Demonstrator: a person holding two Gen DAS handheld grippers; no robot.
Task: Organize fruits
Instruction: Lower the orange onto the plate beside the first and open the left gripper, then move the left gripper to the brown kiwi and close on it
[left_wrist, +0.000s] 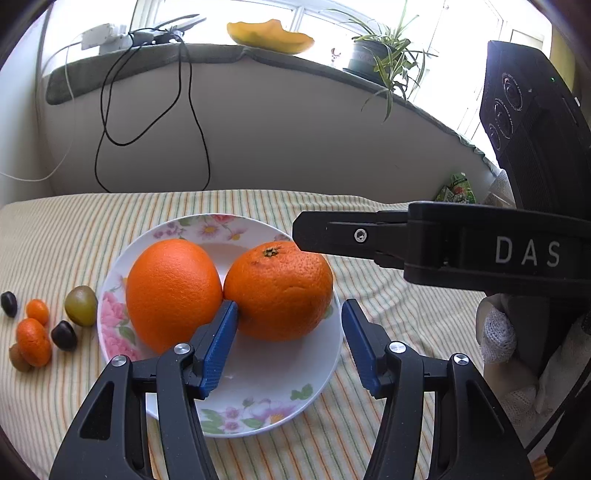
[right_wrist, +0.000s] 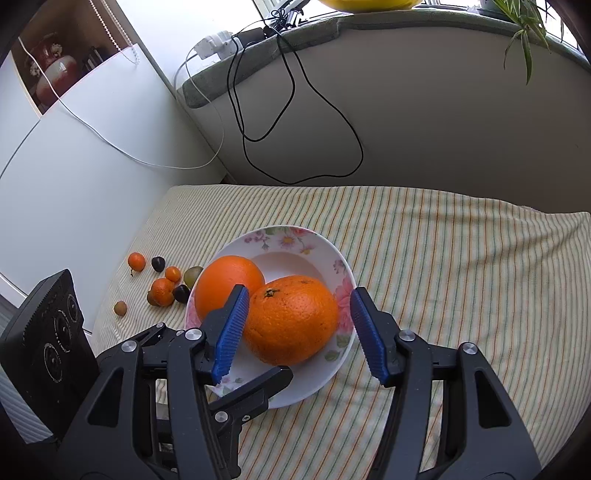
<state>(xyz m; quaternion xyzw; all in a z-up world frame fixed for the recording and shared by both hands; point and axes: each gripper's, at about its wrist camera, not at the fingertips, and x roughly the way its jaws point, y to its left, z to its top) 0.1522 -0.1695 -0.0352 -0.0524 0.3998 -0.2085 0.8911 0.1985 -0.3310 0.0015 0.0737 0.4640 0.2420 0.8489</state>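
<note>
Blue ribbed pads sit on the black left gripper (left_wrist: 290, 314), wide open, low over the near part of a white round plate w/ pink flowers (left_wrist: 258, 417). Its left pad touches the gap between 2 fruits on the plate; its right pad hangs past the plate's right rim, touching nothing. Right gripper (right_wrist: 297, 302) is wide open too, w/ a pad on each side of the rough orange with a dark stem spot (right_wrist: 291, 319), not squeezing it. In the left view, one black finger of that right gripper reaches in from the right & ends just above the rough orange.

Smooth round orange (left_wrist: 171, 293) lies on the plate, touching the rough one on its left. Plate rests on a desk w/ a yellow & green striped cloth (right_wrist: 443, 258).

Left of the plate, on the cloth, lies a bunch of small fruits (left_wrist: 37, 325): tiny orange ones, dark ones, greenish ones. One greenish fruit (left_wrist: 81, 305) is just beside the plate rim.

Farther back: grey wall w/ a black cable (right_wrist: 295, 110) hanging down, & a sill w/ a green potted plant (left_wrist: 384, 59).
</note>
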